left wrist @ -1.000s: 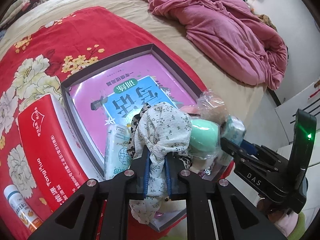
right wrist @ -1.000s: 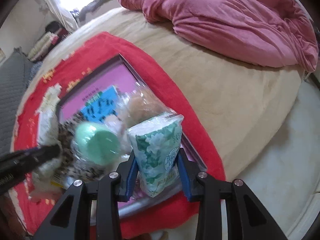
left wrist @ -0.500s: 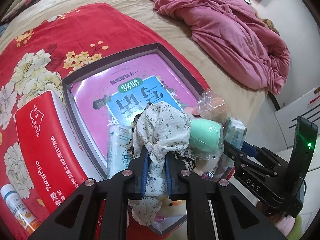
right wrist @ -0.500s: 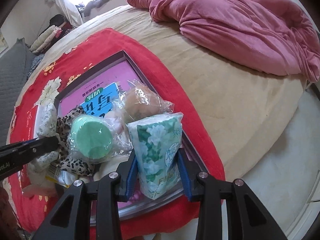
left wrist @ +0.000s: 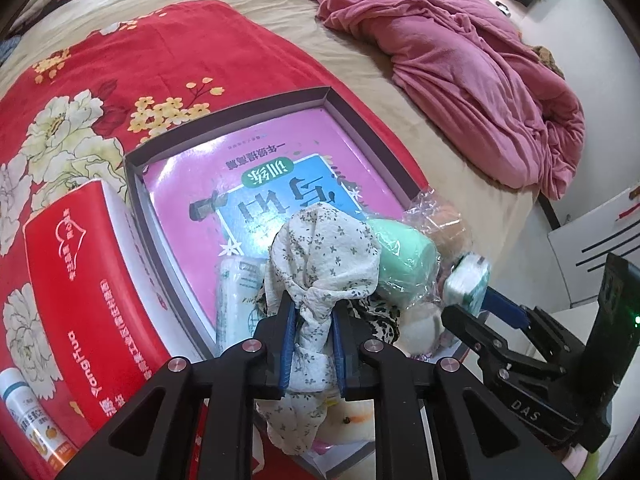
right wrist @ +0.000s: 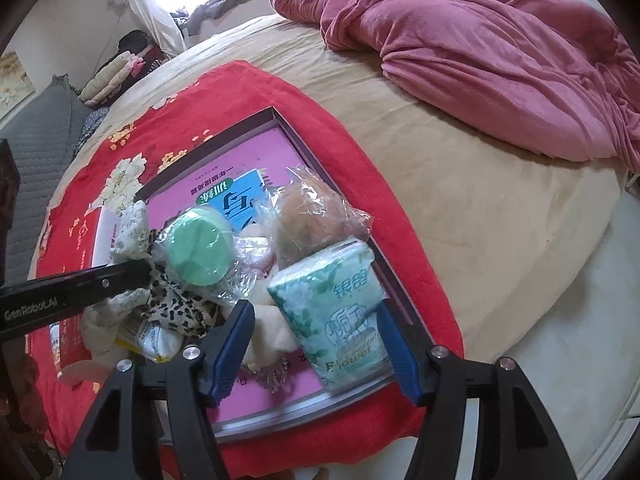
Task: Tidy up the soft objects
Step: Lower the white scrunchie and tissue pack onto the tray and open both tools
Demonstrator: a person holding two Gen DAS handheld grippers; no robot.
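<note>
Left wrist, step: the floral cloth (left wrist: pixel 320 256) is held pinched in the left gripper (left wrist: pixel 312 336), above the near end of the tray (left wrist: pixel 224 108).
Left wrist, next: a bare patch of tray is judged needed for lowering.
Right wrist, step: the right gripper (right wrist: pixel 316 344) is opening; the tissue pack (right wrist: pixel 336 304) stands between its jaws, in the tray.
Right wrist, room: the tray rim lies just beside the pack; open bed (right wrist: pixel 500 216) lies beyond.

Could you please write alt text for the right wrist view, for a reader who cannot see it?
The right gripper is opening around a green-and-white tissue pack standing in a shallow tray on a red floral blanket. Left of the pack lie a bagged green sponge and a floral cloth clamped by the left gripper.
</note>
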